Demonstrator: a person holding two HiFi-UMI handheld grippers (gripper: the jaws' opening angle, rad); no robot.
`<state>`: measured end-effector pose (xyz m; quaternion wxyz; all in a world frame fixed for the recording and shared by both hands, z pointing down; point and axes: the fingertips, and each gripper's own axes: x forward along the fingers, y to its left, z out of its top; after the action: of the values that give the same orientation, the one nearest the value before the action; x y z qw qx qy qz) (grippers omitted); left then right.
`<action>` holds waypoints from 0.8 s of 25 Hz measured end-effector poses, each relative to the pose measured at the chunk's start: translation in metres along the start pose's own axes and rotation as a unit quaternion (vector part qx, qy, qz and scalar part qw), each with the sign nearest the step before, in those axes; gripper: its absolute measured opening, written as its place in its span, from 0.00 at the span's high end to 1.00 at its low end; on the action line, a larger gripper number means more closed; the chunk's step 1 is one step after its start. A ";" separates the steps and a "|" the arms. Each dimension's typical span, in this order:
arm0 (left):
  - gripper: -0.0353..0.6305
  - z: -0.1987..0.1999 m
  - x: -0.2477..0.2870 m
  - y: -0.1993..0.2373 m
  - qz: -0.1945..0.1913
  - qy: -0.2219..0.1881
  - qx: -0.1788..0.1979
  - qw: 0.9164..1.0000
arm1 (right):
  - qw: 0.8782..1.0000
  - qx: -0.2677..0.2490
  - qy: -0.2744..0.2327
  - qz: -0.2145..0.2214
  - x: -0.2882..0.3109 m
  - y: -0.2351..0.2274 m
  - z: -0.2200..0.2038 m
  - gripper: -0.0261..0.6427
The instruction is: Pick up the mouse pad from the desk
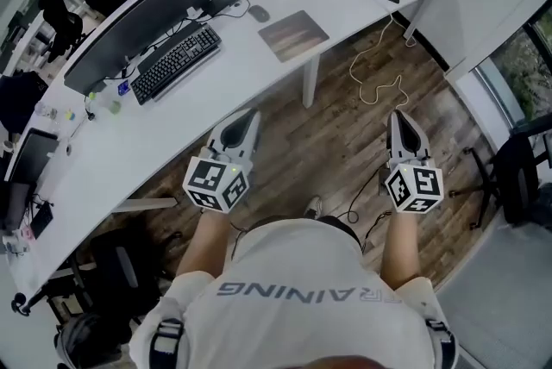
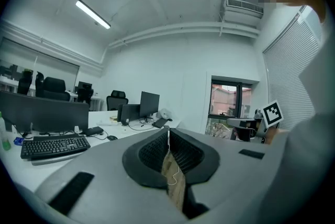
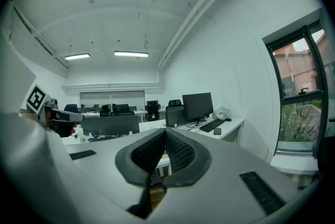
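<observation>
**Head view, approach to the desk.** The mouse pad [image 1: 293,35] is shown lying flat on the white desk [image 1: 233,78], close to its front edge. It sits near the mouse [image 1: 258,13] and apart from the keyboard [image 1: 177,59], and nothing rests on it. The left gripper [image 1: 247,121] and the right gripper [image 1: 398,121] are held over the wooden floor [image 1: 336,126], well short of the pad. Both pairs of jaws are closed tip to tip on nothing (each gripper view confirms this). The pad is judged thin, light and limp, with a grippy underside, so sagging is expected once it is lifted. A hold at 1 free corner or along the near edge is suggested, for which the jaws must first be opened.
</observation>
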<state>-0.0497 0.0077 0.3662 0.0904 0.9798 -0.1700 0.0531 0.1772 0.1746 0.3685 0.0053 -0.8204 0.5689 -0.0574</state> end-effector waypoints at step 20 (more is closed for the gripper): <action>0.89 0.002 0.124 0.033 0.021 0.006 -0.010 1.000 | 1.000 0.005 0.008 0.021 0.115 -0.078 -0.005 0.93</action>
<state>0.0549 -0.0636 0.3857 0.0998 0.9749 -0.1902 0.0589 0.2896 0.0947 0.3892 0.0064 -0.8077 0.5858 -0.0665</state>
